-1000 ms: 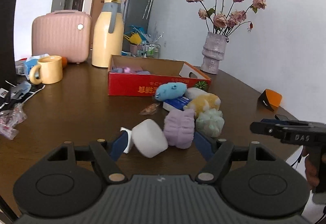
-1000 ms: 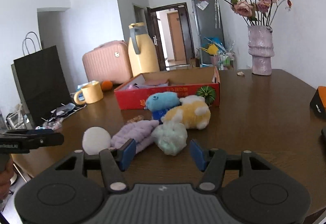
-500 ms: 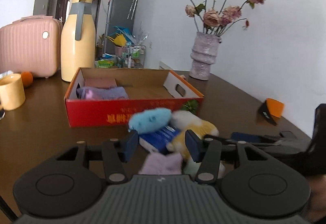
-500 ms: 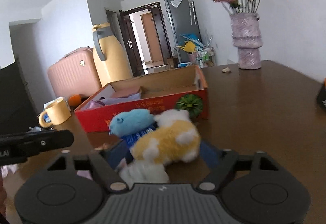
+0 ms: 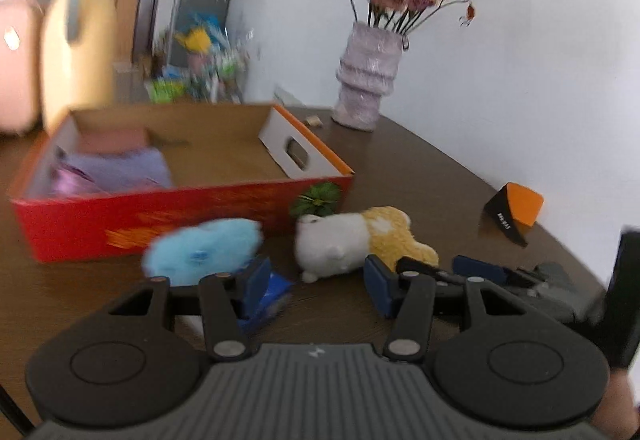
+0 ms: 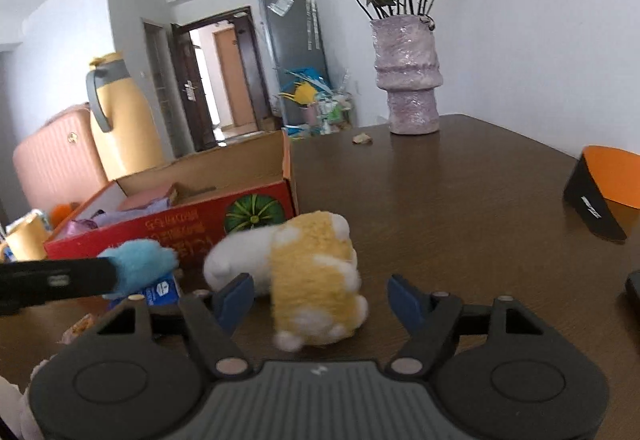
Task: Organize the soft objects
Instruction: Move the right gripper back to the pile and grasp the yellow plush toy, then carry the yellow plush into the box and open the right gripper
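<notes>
Plush toys, near to far: yellow-and-white plush (image 6: 316, 276) lies on table (image 6: 460, 200) between our right gripper (image 6: 320, 296) jaws, which have just narrowed but don't touch it. Left gripper (image 5: 316, 280) half-open, empty, beside blue plush (image 5: 200, 250). Red box (image 5: 180, 212) stands behind.

This is a home: a vase of dried roses (image 6: 408, 76), a fridge (image 6: 294, 56) and a pink suitcase (image 6: 56, 164) stand around.
</notes>
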